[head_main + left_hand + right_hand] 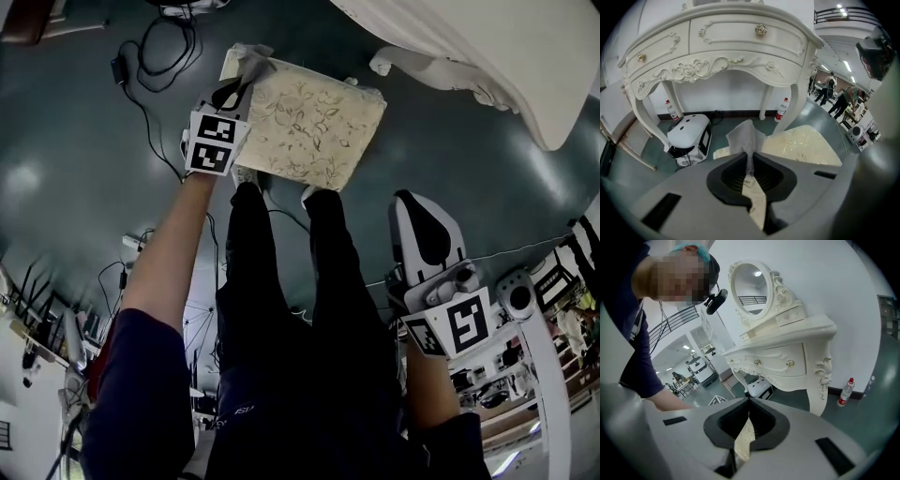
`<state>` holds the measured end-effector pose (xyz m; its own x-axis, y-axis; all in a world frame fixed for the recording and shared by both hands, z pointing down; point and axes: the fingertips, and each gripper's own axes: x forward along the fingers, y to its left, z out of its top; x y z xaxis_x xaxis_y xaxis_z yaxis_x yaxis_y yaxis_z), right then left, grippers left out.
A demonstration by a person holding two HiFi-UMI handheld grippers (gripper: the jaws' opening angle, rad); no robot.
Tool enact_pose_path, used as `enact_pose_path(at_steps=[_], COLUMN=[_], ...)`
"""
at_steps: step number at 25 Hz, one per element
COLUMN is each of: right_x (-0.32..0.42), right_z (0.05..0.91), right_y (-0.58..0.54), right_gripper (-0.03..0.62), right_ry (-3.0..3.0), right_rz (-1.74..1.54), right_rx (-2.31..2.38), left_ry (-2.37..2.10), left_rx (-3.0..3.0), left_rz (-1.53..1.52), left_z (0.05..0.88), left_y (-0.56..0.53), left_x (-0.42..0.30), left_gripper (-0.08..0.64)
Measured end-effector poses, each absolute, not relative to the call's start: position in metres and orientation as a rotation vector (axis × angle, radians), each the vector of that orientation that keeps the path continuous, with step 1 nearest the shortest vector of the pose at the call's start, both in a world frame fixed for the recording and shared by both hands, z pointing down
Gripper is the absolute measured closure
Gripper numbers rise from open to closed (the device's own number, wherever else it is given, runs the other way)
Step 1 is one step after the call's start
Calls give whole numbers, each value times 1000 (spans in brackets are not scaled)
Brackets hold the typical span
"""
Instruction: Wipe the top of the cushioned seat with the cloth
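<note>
Cushioned seat point(314, 122): a square pad in cream fabric with a faint leaf-and-scroll pattern and a softly padded surface. It stood on the glossy dark green floor point(66, 131), directly in front of the person's dark-trousered legs point(281, 309).

Cloth point(746, 135): thin, pale grey-white and finely woven, gathered into a crumpled fan. It lay at the seat's far left corner and draped partly over that edge.

Left gripper point(749, 158): grey shell with ribbed black jaw pads. The jaws were pinched on a fold of the cloth and held over the seat's far left corner.

Right gripper point(749, 401): same build. The jaws were pressed together at their tips with nothing between them. It was held at the person's right side, well apart from the seat.

Dressing table point(740, 42): white-painted, with a curved front, carved rose garlands, small gilt knobs and cabriole legs. It carried an oval mirror point(752, 287) in a scrolled frame.

Boxy white machine point(689, 133): rounded top with dark sides, parked under the table.

Plastic bottle point(844, 392): clear with a red cap, upright against the wall beside a table leg.

Black cables point(150, 66): looped on the floor to the left of the seat.
</note>
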<state>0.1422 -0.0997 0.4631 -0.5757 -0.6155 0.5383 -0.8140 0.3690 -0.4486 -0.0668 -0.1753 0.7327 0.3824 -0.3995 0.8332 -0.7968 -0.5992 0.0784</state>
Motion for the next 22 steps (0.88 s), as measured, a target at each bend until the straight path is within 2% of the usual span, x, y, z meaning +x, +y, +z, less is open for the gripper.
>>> enact_pose_path(at_steps=[6, 18, 22], right_x=[169, 200, 213], right_z=[468, 479, 479], right_y=[-83, -67, -62], right_gripper=[568, 568, 568], right_ry=[-2338, -2325, -2308], right_rz=[1037, 1067, 1065], right_rx=[1278, 1324, 1348], left_ry=[-996, -711, -641], left_rx=[2170, 2275, 2298], left_rz=[1114, 1040, 1024], left_z=[743, 749, 747], left_y=[-151, -97, -79], left_x=[-18, 137, 162], left_gripper=[528, 528, 528])
